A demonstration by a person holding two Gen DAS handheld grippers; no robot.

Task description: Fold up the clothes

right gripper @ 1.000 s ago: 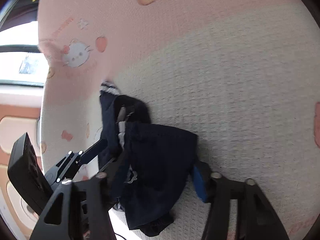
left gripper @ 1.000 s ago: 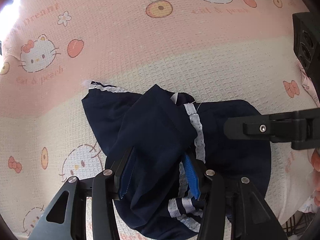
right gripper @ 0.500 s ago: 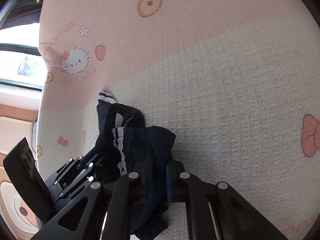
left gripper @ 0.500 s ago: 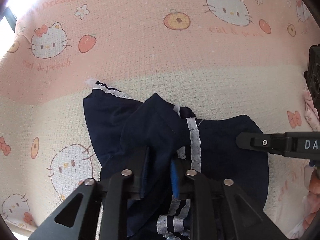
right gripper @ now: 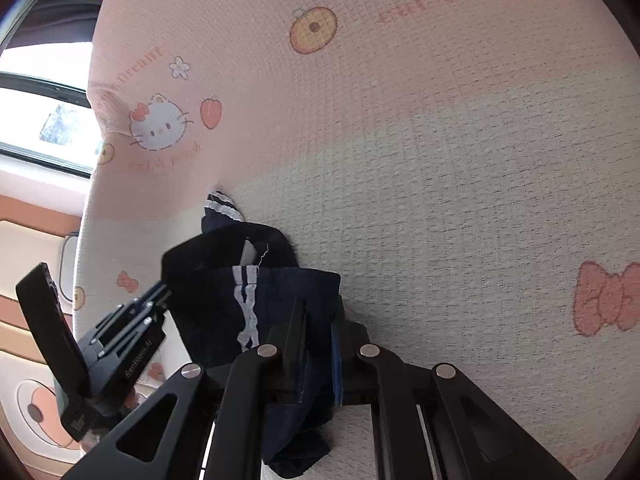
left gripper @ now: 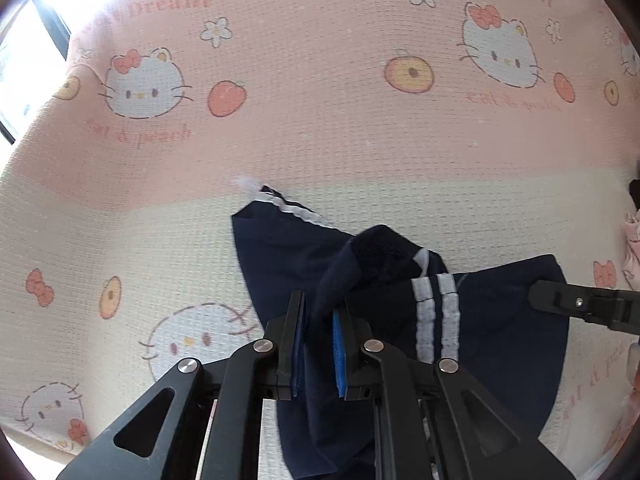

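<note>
A: Where is the navy garment (left gripper: 484, 332) from each claw?

B: The left claw (left gripper: 319, 354) and the right claw (right gripper: 318, 354) have both just closed on its near edge. From there its long axis runs away over the pink blanket (left gripper: 320, 128) to the white-trimmed corner (left gripper: 280, 204), farthest from both claws.

Waffle-weave cloth blanket (left gripper: 360, 160), matt; navy knit garment (left gripper: 500, 332), soft.

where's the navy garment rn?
Low centre in both wrist views: the navy garment lies bunched on the cat-print blanket, one fold pinched by the left gripper, another by the right gripper.
</note>
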